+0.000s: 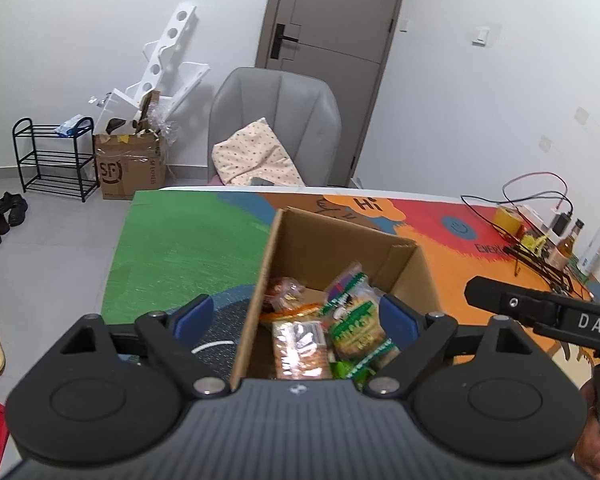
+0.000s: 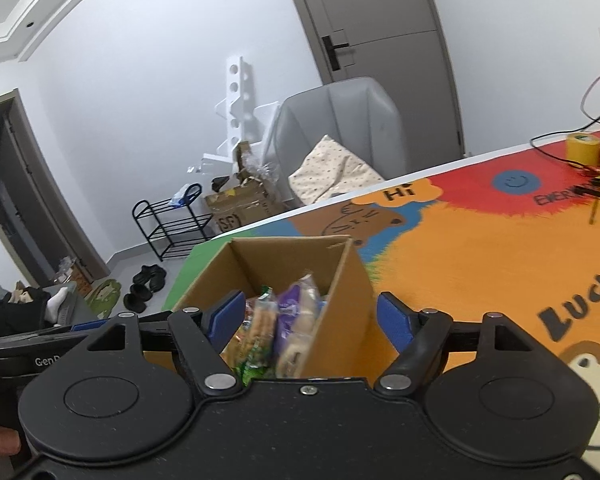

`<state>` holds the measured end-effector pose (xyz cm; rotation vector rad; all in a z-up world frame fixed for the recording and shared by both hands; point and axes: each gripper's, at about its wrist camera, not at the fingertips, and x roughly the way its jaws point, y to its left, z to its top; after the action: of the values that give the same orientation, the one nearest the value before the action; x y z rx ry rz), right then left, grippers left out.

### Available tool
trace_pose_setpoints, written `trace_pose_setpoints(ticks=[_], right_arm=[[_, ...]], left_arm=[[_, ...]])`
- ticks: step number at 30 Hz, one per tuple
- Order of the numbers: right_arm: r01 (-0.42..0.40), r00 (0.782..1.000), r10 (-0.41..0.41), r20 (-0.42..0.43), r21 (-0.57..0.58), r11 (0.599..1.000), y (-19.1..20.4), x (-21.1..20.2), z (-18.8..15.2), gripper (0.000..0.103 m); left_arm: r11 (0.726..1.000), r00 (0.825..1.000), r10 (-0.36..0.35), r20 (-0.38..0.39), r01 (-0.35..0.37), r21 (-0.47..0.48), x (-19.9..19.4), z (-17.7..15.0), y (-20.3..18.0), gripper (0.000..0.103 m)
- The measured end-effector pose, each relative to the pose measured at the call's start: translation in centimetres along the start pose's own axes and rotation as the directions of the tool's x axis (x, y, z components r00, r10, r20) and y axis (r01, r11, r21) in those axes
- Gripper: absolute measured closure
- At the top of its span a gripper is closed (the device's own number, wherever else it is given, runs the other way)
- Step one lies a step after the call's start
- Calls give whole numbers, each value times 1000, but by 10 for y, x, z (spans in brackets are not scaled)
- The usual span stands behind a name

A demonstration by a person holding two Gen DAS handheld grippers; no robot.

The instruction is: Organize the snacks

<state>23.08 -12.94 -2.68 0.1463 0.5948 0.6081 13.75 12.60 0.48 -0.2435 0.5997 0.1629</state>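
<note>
Box of snacks on the desk
Both grippers, left [image 1: 296,316] and right [image 2: 310,316], hover with fingers spread, empty, the box [image 1: 340,236] at 12 o'clock holding snack packets [image 1: 356,320].

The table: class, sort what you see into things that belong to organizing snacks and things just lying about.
Belongs to the job:
box
green packet
clear biscuit pack
purple packet
left gripper, open
right gripper, open

Just lying about:
tape roll
cables
bottle
chair
shoe rack
</note>
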Motion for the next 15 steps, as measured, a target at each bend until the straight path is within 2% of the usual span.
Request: trace_pose_setpoints(ticks=[15], right_arm=[[68,994,-71,78,46,997,-13,-54,-17,2]], left_arm=[[994,997,-81,-2,81,69,-26,-13,-25,3]])
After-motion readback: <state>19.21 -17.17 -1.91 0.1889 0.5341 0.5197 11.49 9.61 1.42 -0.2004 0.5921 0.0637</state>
